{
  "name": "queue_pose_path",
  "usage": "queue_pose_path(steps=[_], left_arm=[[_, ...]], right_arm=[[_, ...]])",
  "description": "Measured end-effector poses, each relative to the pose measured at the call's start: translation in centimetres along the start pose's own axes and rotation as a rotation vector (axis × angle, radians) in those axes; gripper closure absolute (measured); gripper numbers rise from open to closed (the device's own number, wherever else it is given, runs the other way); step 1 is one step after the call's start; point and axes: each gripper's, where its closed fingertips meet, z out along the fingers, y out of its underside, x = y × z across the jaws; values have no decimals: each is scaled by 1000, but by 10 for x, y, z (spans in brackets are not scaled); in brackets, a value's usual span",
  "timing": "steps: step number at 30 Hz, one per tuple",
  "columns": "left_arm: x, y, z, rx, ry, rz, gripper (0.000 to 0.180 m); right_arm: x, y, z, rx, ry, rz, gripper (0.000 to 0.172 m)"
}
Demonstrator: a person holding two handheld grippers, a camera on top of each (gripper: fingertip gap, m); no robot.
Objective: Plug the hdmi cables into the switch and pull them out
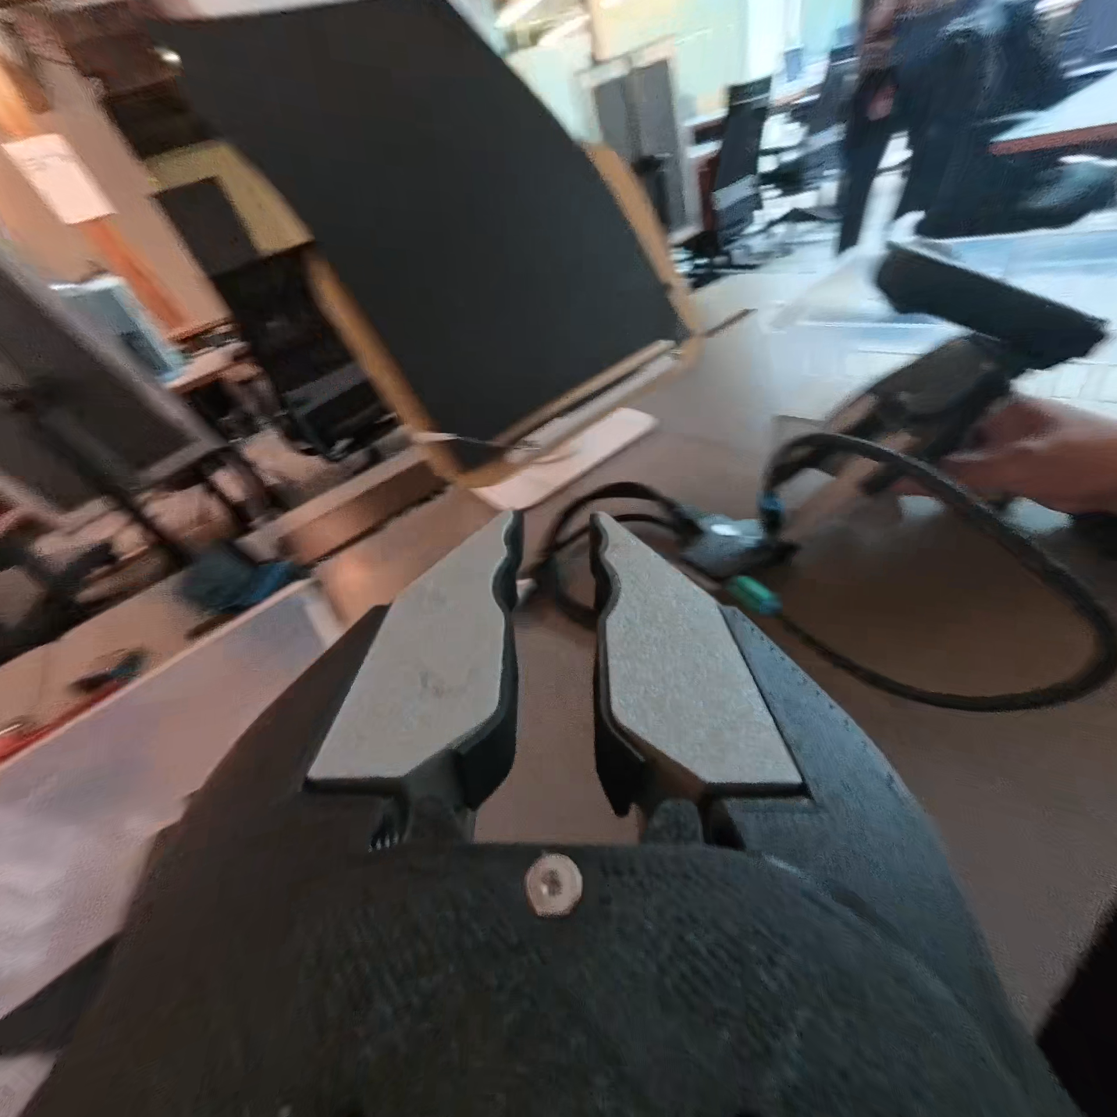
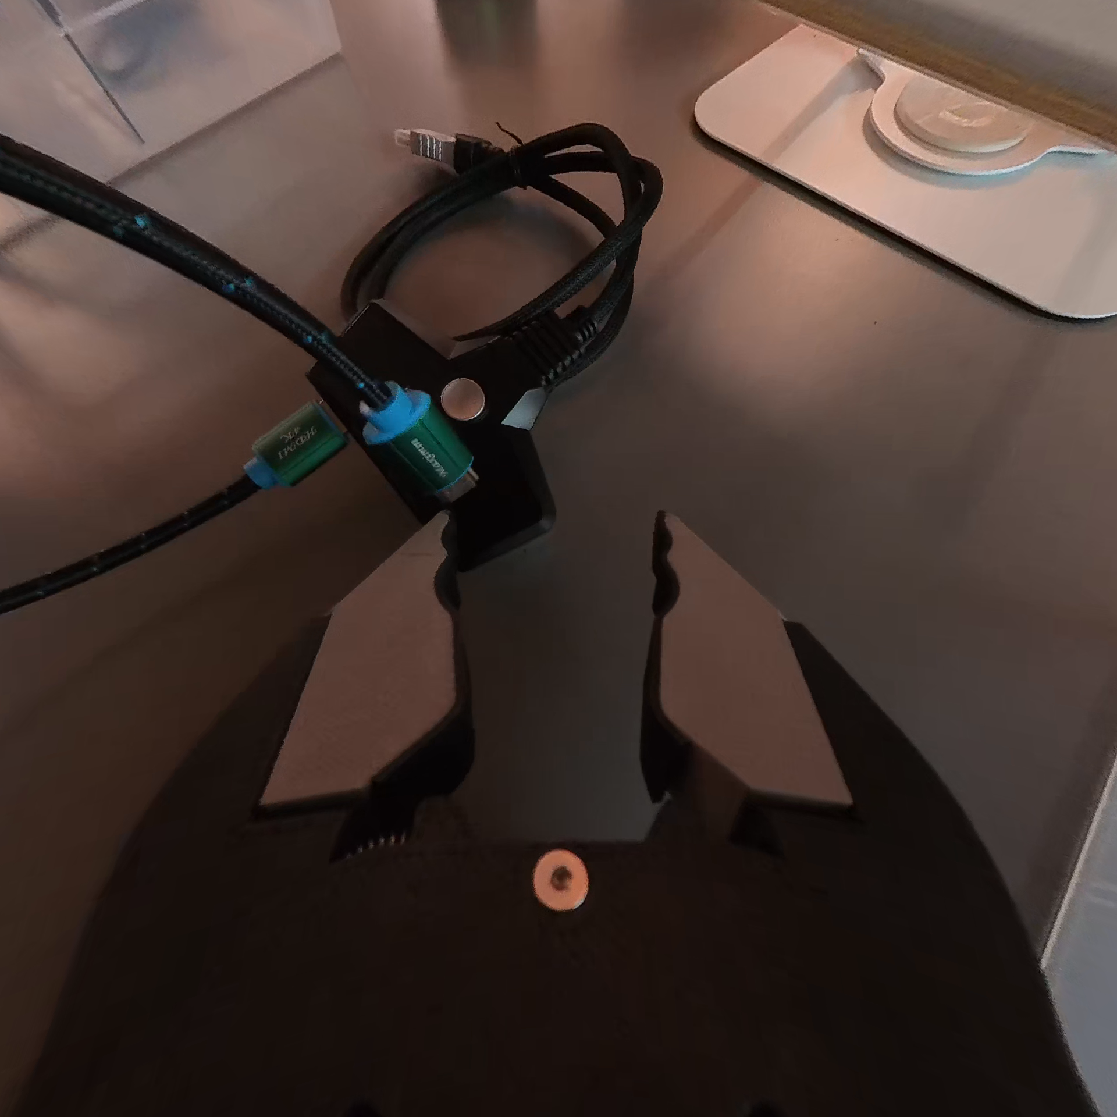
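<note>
— Where do we stand with the switch [image 2: 483,477]?

— We see it lying flat on the brown surface [image 2: 846,483], a black box with a round silver button on top. One green HDMI plug [image 2: 296,447] with a blue collar sits at its left edge, seemingly plugged in, its braided black cable running off to the left. A second green plug [image 2: 423,453] lies loose across the top of the switch, metal tip bare, its cable [image 2: 181,248] arching up and away to the upper left.

— And our right claw [image 2: 553,544]?

— Released. Its jaws stand wide apart above the surface with nothing between them. The left fingertip [image 2: 435,544] is just at the near corner of the switch; whether it touches, we cannot tell.

— The left claw [image 1: 553,544]?

— Parted a little, and nothing is gripped. We see only the surface and a stretch of black cable [image 1: 562,580] lying farther off through the gap. The left view is blurred, but we make out the switch [image 1: 731,544] to the right of its fingertips, with a green plug [image 1: 755,595] beside it.

— Anything else around?

— A coiled black cable [image 2: 514,254] is tied in a loop behind the switch and joins it at the far end. A pale monitor foot [image 2: 906,199] rests on the surface beyond, and the dark screen [image 1: 435,211] stands above it. In the left view a hand [image 1: 1045,453] holds the other gripper at the right edge.
</note>
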Motion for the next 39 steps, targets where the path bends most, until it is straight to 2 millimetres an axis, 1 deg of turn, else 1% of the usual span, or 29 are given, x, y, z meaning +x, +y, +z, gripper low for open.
queue_pose_path(steps=[1,2,3,4,6,8,9,11,12,15,16,18,19,22,25,26,27,28,30,32,34,36,37,39], left_arm=[[-33,0,-8,-28,-79,8,162],[-68,9,-13,-89,-168,27,162],[-100,26,-15,-184,-239,45,164],[-123,49,-15,-300,-260,42,159],[-152,94,-14,-512,-257,4,140],[-170,126,-17,-641,-254,35,135],[-177,138,-20,-688,-262,71,135],[-181,154,-28,-763,-253,116,136],[-182,158,-31,-777,-251,115,136],[-177,157,-36,-729,-224,58,137],[-179,159,-39,-727,-232,53,137],[-190,169,-44,-758,-276,101,139],[-192,175,-44,-771,-278,125,139],[-192,185,-41,-782,-279,174,139],[-188,191,-39,-792,-265,213,147],[-187,190,-41,-795,-263,229,154],[-188,186,-45,-792,-276,247,167],[-191,178,-48,-771,-306,275,175],[-196,158,-55,-718,-355,306,177],[-204,133,-60,-640,-422,283,177],[-216,100,-65,-516,-526,225,177],[-227,57,-73,-331,-641,157,176],[-229,34,-77,-235,-683,127,176],[-222,-6,-81,-73,-723,94,175]], right_arm=[[0,0,0,0,-1,1,111],[0,0,0,0,-3,1,111],[-1,0,0,0,-7,1,111],[-2,0,0,-1,-15,4,112],[-4,0,0,-1,-32,18,113],[-5,-1,-1,9,-41,28,113],[-5,-1,-2,14,-46,32,114],[-7,-1,-3,18,-57,36,115],[-7,-1,-2,18,-58,36,116],[-7,0,-1,6,-59,33,116],[-8,1,-1,3,-59,30,116],[-8,1,-1,1,-56,22,117],[-9,1,0,1,-58,19,118],[-9,1,-1,2,-57,20,118],[-9,0,-2,11,-62,28,120],[-9,-1,-2,13,-66,30,121],[-9,-1,-2,14,-68,31,121],[-10,-1,-2,14,-68,31,122],[-10,0,-2,9,-69,28,123],[-11,1,-1,-1,-70,21,123],[-12,2,0,-5,-67,13,123],[-11,1,-1,3,-62,13,124],[-10,0,-1,9,-60,17,124],[-9,-2,-3,21,-62,30,124]])
